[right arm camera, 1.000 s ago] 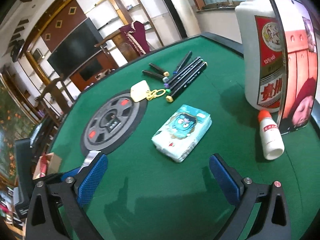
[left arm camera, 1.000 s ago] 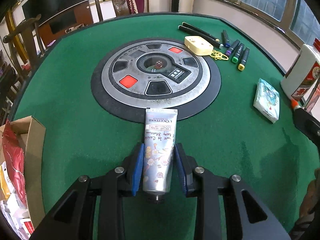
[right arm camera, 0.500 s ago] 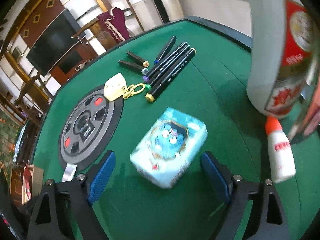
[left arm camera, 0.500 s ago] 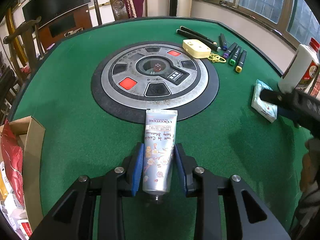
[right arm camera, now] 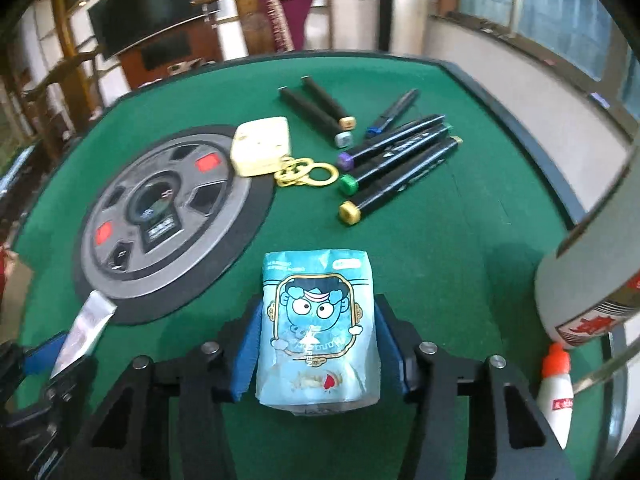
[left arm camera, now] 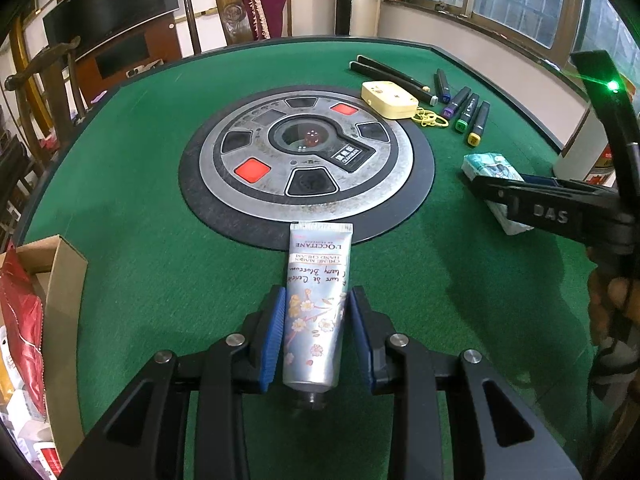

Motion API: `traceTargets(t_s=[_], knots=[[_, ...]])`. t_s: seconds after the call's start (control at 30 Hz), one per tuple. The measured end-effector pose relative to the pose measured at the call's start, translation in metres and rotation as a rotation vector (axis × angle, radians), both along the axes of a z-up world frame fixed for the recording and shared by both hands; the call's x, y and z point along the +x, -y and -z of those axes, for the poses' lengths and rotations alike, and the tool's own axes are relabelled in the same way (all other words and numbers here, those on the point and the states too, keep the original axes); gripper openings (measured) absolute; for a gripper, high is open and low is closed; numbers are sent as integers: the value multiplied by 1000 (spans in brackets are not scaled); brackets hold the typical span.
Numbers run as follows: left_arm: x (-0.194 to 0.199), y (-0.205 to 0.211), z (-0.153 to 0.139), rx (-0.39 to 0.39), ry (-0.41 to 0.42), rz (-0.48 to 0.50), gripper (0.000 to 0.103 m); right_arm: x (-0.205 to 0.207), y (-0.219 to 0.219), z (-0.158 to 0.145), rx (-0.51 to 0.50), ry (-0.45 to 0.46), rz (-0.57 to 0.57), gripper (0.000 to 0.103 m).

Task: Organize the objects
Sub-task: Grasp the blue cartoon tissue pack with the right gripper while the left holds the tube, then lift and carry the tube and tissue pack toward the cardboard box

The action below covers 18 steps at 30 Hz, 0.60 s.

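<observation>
A silver flowered hand cream tube (left arm camera: pixel 316 280) lies on the green felt, cap toward me, and my left gripper (left arm camera: pixel 316 300) is shut on its lower half. The same tube (right arm camera: pixel 86 324) and left gripper (right arm camera: pixel 52 356) show at the lower left of the right wrist view. A light blue tissue pack (right arm camera: pixel 318 320) with a cartoon face sits between the blue pads of my right gripper (right arm camera: pixel 318 312). The jaws are closing and the pads press on both its sides. In the left wrist view the right gripper (left arm camera: pixel 540 200) reaches over the pack (left arm camera: pixel 488 168), with a hand behind it.
A round grey control disc (left arm camera: pixel 308 160) fills the table's middle. Beyond it lie several markers (right arm camera: pixel 400 156) and a cream case (right arm camera: pixel 262 146) with gold rings. A white liquor bottle (right arm camera: pixel 592 272) and a small orange-capped bottle (right arm camera: pixel 556 392) stand right. A cardboard box (left arm camera: pixel 60 280) sits left.
My right gripper has come in over the tissue pack, rolled level, and narrowed its jaws from wide open onto the pack's sides. The left gripper and the tube have stayed put.
</observation>
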<state>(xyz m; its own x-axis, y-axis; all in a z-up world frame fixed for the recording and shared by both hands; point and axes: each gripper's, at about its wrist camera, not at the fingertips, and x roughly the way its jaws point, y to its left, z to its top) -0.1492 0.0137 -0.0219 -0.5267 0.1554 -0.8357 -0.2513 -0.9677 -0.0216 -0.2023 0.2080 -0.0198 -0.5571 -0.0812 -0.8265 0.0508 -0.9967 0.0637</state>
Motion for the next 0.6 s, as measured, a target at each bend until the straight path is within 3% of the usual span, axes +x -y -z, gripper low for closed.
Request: traceTargets(t_s=[0.2, 0.3, 0.4, 0.6], knots=[[1, 2, 0, 6, -6, 8, 30, 8, -11, -3, -96, 14, -67, 55], [2, 3, 0, 7, -9, 11, 30, 9, 1, 1, -37, -4, -81, 55], [3, 4, 0, 4, -12, 13, 30, 12, 19, 3, 86, -25, -93, 55], [4, 2, 0, 1, -15, 11, 30, 11, 16, 4, 85, -20, -74, 56]])
